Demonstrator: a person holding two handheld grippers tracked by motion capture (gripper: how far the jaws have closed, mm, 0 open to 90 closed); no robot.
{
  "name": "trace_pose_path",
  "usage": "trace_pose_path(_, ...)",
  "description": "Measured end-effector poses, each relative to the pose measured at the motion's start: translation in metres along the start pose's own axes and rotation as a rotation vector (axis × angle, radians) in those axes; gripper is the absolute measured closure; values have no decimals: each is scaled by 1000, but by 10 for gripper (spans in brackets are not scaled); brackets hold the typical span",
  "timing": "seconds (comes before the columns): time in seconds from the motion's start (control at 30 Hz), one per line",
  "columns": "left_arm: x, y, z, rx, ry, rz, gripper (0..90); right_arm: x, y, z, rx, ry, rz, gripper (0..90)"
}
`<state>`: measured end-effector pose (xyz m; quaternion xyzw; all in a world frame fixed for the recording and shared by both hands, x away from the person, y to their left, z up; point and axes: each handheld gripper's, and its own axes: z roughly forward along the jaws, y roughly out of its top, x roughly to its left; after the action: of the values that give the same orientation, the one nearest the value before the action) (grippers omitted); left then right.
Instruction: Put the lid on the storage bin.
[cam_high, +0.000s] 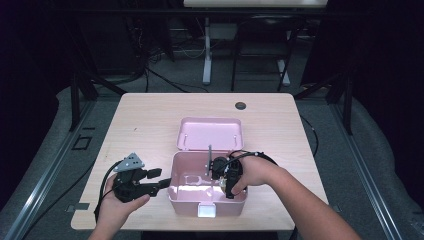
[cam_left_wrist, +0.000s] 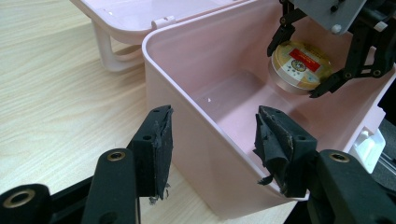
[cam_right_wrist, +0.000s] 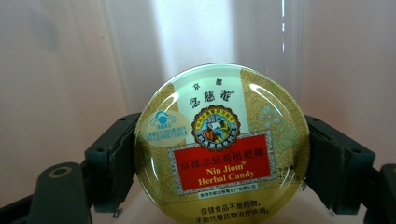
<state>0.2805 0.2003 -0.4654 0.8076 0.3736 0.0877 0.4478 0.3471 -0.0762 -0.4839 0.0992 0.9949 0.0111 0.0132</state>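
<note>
While the round candy tin (cam_right_wrist: 222, 144) sits clamped between the two black jaws of the right gripper (cam_high: 226, 176), it hangs inside the pink box (cam_high: 176, 197), close to the wall at 3 o'clock of the box and above its floor. From the left gripper view the tin (cam_left_wrist: 300, 66) is tilted, with its printed lid facing up and outward. The jaws press on the tin's curved rim at 9 and 3 o'clock, so the contact is small. The box stands open, and its lid (cam_high: 210, 133) lies flat at 12 o'clock. The left gripper (cam_high: 159, 179) has its jaws apart, one on each side of the box wall at 9 o'clock, not closed on it. I judge the main risk is that the smooth metal rim slips from the pads and the tin drops or rolls on the floor. A second risk is that the box slides on the table (cam_high: 145, 120) if the right gripper pushes the wall, because nothing holds the box firmly.
</note>
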Motion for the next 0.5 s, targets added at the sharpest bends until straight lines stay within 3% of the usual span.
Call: trace_pose_path(0.5, -1, -1, 3, 6, 1, 4, 466, 0, -1, 5, -10, -5, -6, 197)
